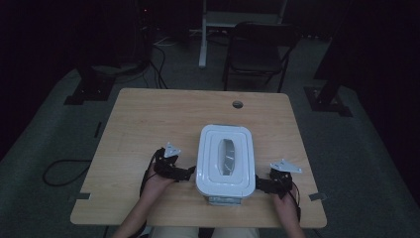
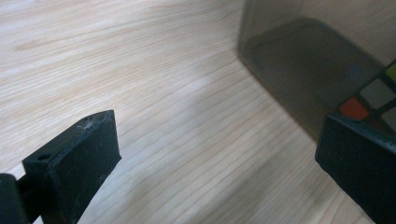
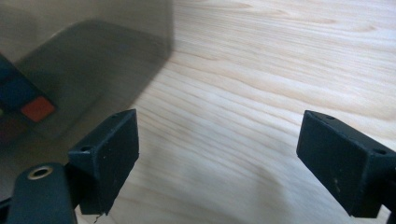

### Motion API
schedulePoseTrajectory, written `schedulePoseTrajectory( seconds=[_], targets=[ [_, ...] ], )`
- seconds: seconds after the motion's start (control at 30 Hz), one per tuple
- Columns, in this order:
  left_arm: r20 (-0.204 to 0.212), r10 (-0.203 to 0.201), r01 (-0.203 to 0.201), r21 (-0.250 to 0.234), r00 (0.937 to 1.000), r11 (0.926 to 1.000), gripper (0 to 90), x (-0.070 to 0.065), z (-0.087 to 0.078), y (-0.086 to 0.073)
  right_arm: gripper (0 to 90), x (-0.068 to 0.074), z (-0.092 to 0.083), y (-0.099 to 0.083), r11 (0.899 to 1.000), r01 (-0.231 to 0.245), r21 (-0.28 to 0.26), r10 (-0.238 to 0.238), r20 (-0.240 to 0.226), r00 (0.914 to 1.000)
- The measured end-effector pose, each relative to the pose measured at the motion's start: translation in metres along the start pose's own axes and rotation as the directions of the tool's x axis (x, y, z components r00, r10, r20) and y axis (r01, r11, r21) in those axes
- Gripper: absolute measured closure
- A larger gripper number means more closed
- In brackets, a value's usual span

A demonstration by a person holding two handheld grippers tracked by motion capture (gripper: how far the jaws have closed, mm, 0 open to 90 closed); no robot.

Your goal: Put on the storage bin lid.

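A translucent box with a white lid (image 1: 225, 158) stands on the wooden table (image 1: 148, 124), near its front edge. My left gripper (image 1: 190, 171) lies at the box's left side and my right gripper (image 1: 257, 182) at its right side, both pointing inward at it. In the left gripper view the left gripper (image 2: 217, 140) is open over bare wood, with the box wall (image 2: 299, 60) beside its right jaw. Through the wall shows a colour-tiled cube (image 2: 355, 108). The right gripper (image 3: 219, 126) is open too, the box wall (image 3: 84, 60) and the cube (image 3: 37, 108) standing by its left jaw.
A round cable hole (image 1: 237, 104) sits near the table's far edge. Behind the table stand a dark folding chair (image 1: 257, 49) and a white stand leg (image 1: 203, 34). Cables (image 1: 59, 171) trail on the floor at the left.
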State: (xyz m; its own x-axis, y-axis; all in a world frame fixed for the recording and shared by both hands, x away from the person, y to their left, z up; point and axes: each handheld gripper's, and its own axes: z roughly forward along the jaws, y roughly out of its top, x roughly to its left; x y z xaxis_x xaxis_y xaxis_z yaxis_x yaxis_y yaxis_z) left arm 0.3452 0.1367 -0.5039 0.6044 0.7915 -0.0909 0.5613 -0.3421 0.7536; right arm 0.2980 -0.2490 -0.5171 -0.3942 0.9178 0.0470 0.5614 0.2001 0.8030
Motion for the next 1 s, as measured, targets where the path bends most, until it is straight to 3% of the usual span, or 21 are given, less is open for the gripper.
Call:
schedulePoseTrajectory(
  seconds=[0.17,0.33,0.63,0.8,1.0],
  targets=[
    [-0.033,-0.002,0.002,-0.003,0.9994,1.0000,0.6,0.006,-0.005,-0.004,12.9,-0.012,-0.008,-0.007,1.000,-0.029,-0.002,0.029,0.025,0.9993],
    [-0.038,-0.036,0.036,0.000,0.9986,0.9994,0.6,0.014,-0.010,-0.008,12.9,-0.023,-0.015,-0.011,0.999,-0.051,-0.006,0.051,0.054,0.9973],
    [-0.068,-0.062,0.063,0.003,0.9958,0.9980,0.6,0.033,-0.022,-0.019,12.9,-0.036,-0.025,-0.016,0.998,-0.062,-0.006,0.063,0.092,0.9938],
    [-0.091,-0.107,0.105,-0.018,0.9901,0.9943,0.6,0.045,-0.034,-0.028,12.9,-0.042,-0.027,-0.021,0.998,-0.063,0.006,0.061,0.144,0.9877],
    [-0.120,-0.134,0.133,-0.016,0.9837,0.9910,0.6,0.059,-0.048,-0.036,12.9,-0.051,-0.031,-0.028,0.995,-0.102,0.000,0.101,0.184,0.9777]
  ],
)
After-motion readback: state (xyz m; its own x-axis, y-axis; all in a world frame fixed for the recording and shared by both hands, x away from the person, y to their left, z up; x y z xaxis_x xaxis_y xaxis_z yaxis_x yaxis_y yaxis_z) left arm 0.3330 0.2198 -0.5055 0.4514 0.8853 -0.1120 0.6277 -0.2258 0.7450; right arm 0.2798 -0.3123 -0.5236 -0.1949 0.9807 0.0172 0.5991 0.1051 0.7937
